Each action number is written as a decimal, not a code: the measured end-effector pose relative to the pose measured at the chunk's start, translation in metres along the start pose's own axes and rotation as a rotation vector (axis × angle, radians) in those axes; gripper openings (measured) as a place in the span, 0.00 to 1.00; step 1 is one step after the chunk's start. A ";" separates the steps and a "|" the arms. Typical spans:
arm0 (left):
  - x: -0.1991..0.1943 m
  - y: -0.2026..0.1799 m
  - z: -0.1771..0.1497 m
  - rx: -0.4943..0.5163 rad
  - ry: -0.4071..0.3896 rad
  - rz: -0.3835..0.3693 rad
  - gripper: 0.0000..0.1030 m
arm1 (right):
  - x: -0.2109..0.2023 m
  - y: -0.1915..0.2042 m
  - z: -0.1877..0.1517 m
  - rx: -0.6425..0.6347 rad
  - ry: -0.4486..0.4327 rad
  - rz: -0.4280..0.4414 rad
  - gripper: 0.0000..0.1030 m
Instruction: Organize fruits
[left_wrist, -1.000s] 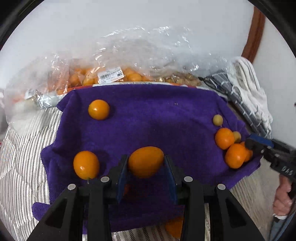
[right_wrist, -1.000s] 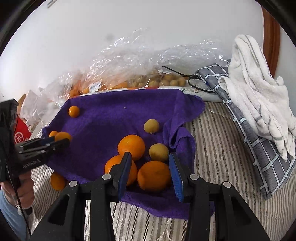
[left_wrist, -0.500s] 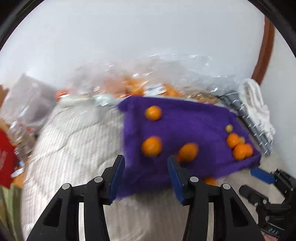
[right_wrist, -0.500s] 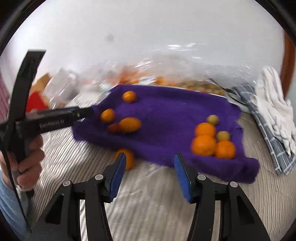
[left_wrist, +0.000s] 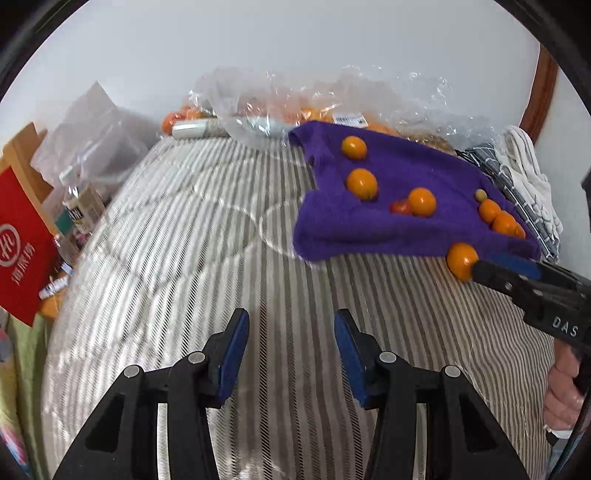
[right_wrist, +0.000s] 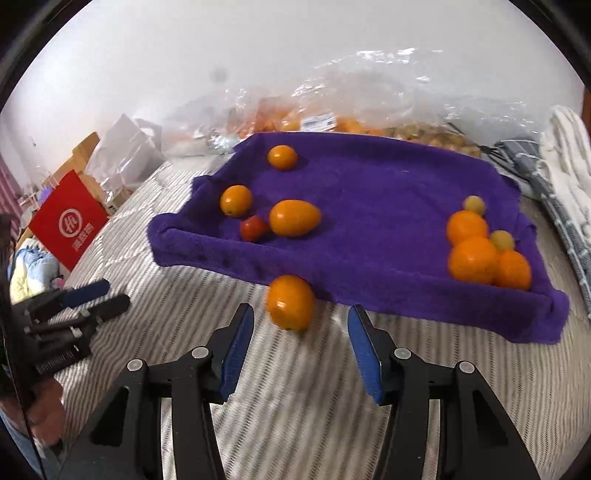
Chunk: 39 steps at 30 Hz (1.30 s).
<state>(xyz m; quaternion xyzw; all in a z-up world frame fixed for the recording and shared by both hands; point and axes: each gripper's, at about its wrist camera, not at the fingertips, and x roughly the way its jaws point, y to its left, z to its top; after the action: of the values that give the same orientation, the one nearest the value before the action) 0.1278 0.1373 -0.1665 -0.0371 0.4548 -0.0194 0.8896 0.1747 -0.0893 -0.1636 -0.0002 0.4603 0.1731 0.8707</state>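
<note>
A purple towel (right_wrist: 369, 192) lies on the striped bedding. On its left part sit two round orange fruits (right_wrist: 236, 200), an oval orange fruit (right_wrist: 294, 218) and a small red tomato (right_wrist: 253, 228). At its right end three oranges (right_wrist: 472, 258) cluster with two small yellow fruits (right_wrist: 474, 204). One orange (right_wrist: 290, 306) lies off the towel on the bedding, just ahead of my right gripper (right_wrist: 301, 317), which is open and not pressing it. My left gripper (left_wrist: 291, 325) is open and empty over bare bedding, left of the towel (left_wrist: 424, 166).
Clear plastic bags of fruit (right_wrist: 332, 118) line the back wall. Folded white and checked cloths (right_wrist: 565, 173) lie at the right. A red bag (right_wrist: 68, 221) and clutter stand beside the bed on the left. Striped bedding (left_wrist: 184, 240) spreads wide in front.
Both grippers let go of their fruit and drew back off the towel. The left one swung left over the bedding. The right one now faces the orange lying off the towel.
</note>
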 end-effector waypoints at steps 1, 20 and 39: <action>0.003 -0.001 -0.001 -0.003 0.007 -0.008 0.44 | 0.003 0.003 0.001 -0.011 0.006 0.009 0.52; 0.002 -0.005 -0.004 0.012 0.013 0.005 0.46 | -0.023 -0.020 0.009 -0.028 -0.029 -0.055 0.29; -0.011 -0.028 0.035 -0.067 0.009 -0.070 0.46 | -0.003 -0.077 0.036 0.034 -0.019 -0.078 0.32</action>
<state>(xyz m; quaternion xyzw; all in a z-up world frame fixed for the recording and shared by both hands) 0.1504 0.1122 -0.1350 -0.0827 0.4577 -0.0355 0.8845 0.2253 -0.1566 -0.1530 -0.0018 0.4544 0.1312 0.8811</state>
